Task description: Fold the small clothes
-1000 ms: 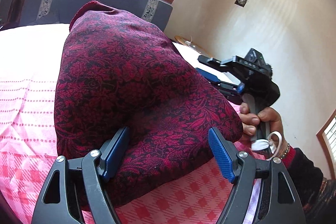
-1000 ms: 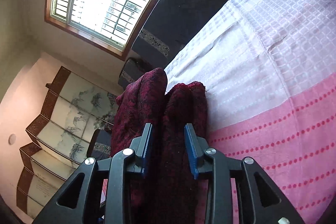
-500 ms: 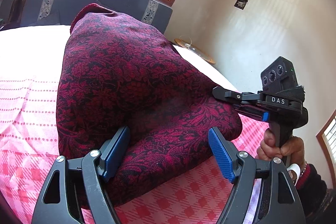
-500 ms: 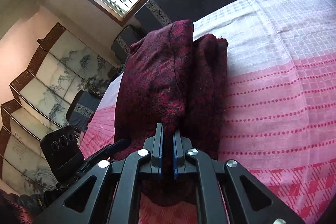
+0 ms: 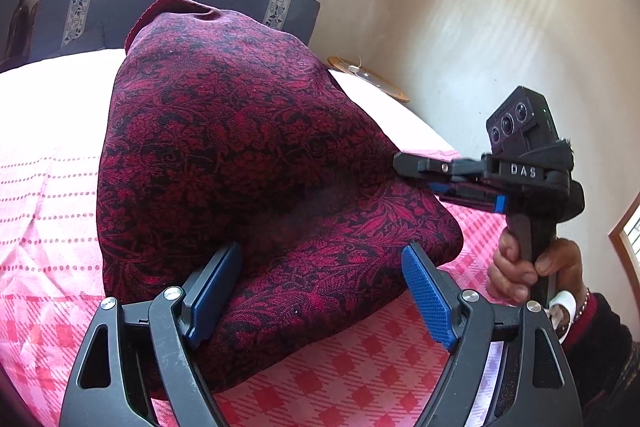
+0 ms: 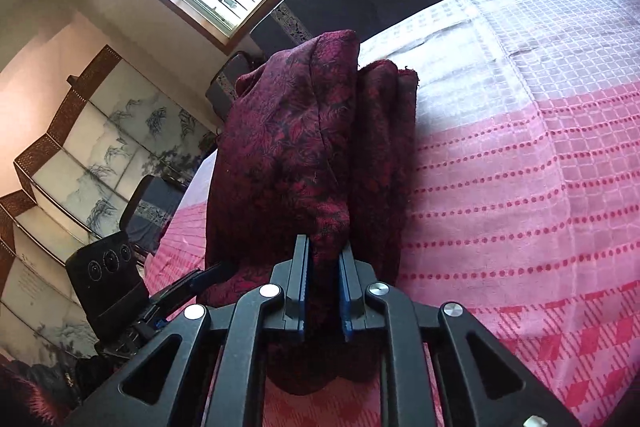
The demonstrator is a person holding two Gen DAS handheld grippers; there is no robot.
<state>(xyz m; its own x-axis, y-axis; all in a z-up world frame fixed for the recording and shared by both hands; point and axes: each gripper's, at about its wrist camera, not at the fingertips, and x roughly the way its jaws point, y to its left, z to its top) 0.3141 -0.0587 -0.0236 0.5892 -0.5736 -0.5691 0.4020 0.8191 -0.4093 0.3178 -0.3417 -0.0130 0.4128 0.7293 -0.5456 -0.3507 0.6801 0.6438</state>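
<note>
One dark red patterned garment (image 5: pixel 248 163) is lying bunched on the pink bedspread (image 5: pixel 44 219). The left tongs (image 5: pixel 320 291) are gaping wide around its near edge. The right tongs (image 6: pixel 323 279) are pinching a fold, seemingly its side edge. Open bedspread is stretching to their right.

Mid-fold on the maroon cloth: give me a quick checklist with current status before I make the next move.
1. Right gripper pinching the maroon garment: ok, a fold of cloth sits between its fingers.
2. Left gripper has a hold: not ok, its fingers stand wide apart around the near edge, not closed.
3. The two grippers apart: ok, the right one is at the cloth's right side in the left wrist view.
4. Garment on the pink bedspread: ok.
5. Layers aligned: cannot tell, the far edges are hidden.
</note>
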